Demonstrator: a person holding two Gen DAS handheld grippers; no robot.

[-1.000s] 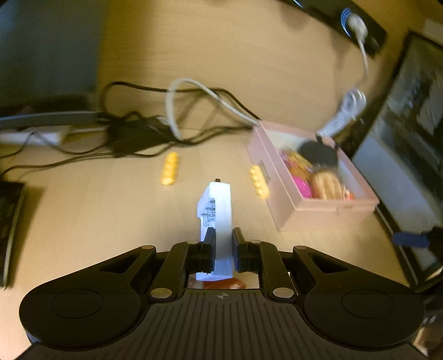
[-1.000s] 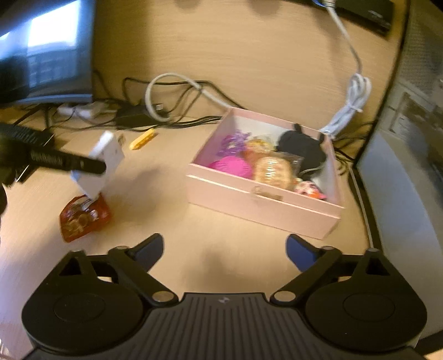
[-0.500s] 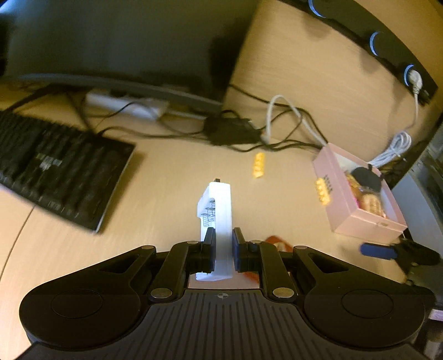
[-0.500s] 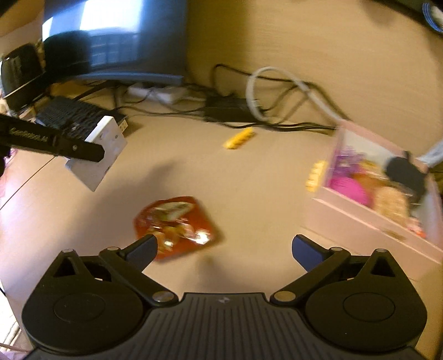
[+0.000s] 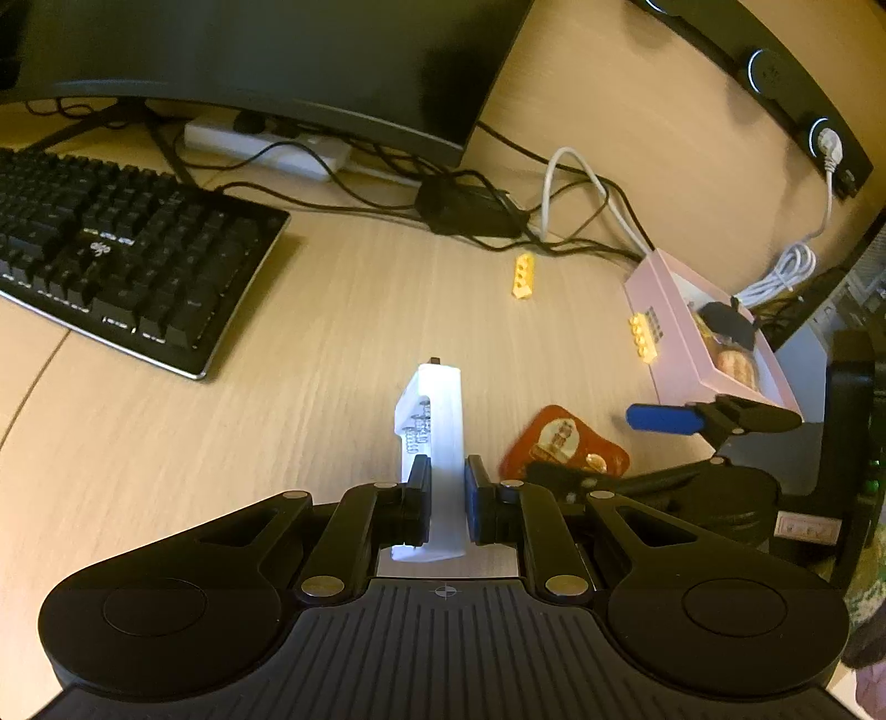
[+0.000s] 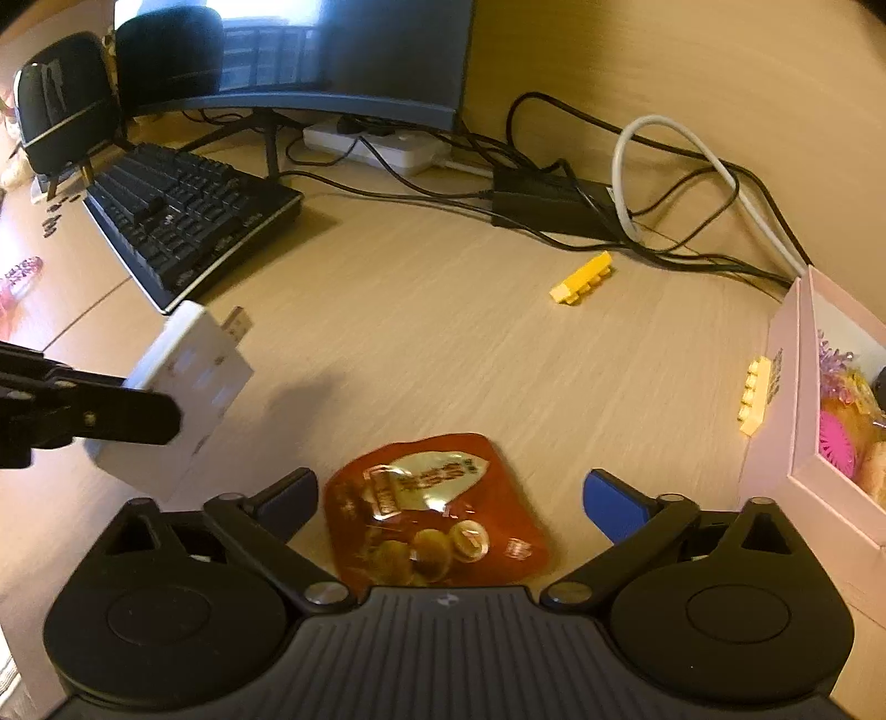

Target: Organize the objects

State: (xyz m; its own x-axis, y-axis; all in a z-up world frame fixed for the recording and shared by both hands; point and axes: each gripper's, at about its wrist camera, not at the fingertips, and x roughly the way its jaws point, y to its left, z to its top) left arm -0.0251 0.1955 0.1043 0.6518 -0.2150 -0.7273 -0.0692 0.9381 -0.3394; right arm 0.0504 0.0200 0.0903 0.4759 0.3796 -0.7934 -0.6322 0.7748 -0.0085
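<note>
Wood desk (image 5: 343, 310), monitor (image 5: 266, 61), kbd (image 5: 122, 260).

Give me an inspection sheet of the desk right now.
Surface: wooden desk, lit warm.
Job's things: white adapter held; red snack packet flat; pink box part filled; yellow brick loose, another against the box.
Clutter: keyboard, speakers.
Grippers: left gripper shut on adapter; right gripper open above the packet.
Cables: tangle beside power strip.
Surroundings: monitor.
</note>
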